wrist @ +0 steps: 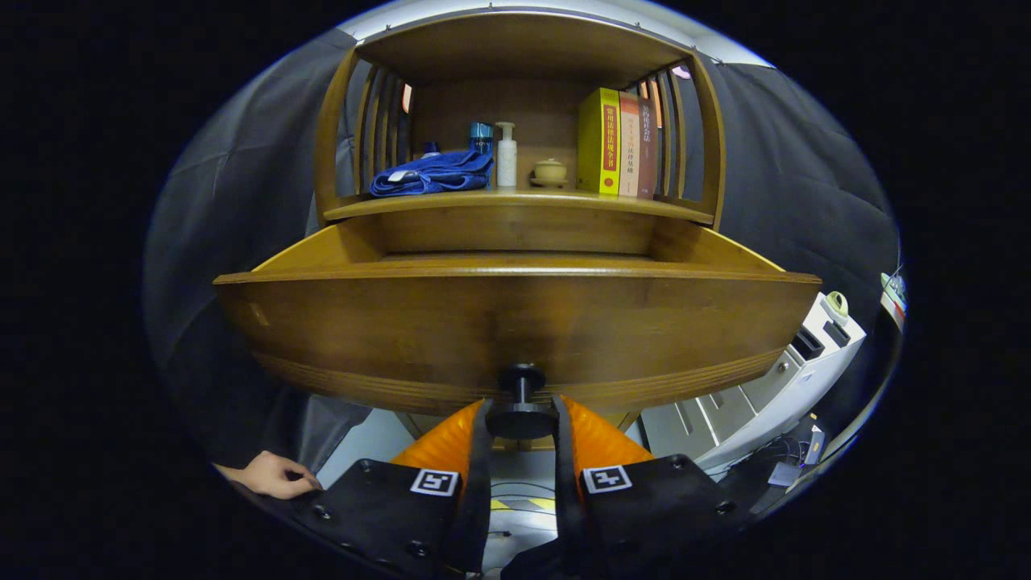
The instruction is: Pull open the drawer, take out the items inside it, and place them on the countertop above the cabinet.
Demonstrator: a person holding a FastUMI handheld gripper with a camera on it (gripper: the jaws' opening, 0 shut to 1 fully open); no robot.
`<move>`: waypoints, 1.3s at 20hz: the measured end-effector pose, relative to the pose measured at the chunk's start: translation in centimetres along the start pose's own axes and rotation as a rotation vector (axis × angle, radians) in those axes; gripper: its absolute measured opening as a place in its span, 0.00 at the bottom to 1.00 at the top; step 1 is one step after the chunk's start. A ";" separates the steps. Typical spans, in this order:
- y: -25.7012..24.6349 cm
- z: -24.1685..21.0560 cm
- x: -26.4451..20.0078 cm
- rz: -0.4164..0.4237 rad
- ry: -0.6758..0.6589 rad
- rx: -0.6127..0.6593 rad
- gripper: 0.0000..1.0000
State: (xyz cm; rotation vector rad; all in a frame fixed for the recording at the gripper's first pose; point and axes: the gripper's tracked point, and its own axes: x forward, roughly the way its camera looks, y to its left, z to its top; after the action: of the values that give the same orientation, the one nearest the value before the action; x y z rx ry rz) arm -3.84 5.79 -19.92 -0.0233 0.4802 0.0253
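The gripper [521,420] holds its 2 fingers closed on the round knob [521,419] of the drawer [515,330], which stands pulled far out below the countertop [515,201], so more pulling may slide it off its rails.

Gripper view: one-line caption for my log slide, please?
Gripper shut on the drawer knob, wooden drawer pulled open below the countertop.

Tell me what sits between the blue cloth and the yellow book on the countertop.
In the gripper view, a white pump bottle and a small tan lidded pot stand between the blue cloth and the yellow book.
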 end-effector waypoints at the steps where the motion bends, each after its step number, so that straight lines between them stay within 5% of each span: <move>1: -0.1 0.1 0.0 0.000 -0.010 -0.002 0.42; 7: -0.3 0.9 -1.0 -0.015 -0.033 -0.016 0.54; 11: -0.4 2.3 -3.0 0.003 -0.045 -0.042 0.76; 18: -0.2 10.0 -6.2 0.046 -0.104 -0.109 0.99; 26: -0.1 15.0 -0.7 0.138 0.062 -0.079 0.99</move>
State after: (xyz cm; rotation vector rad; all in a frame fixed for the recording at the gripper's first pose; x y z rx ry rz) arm 2.42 6.12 -6.32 -0.0687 0.5422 0.1792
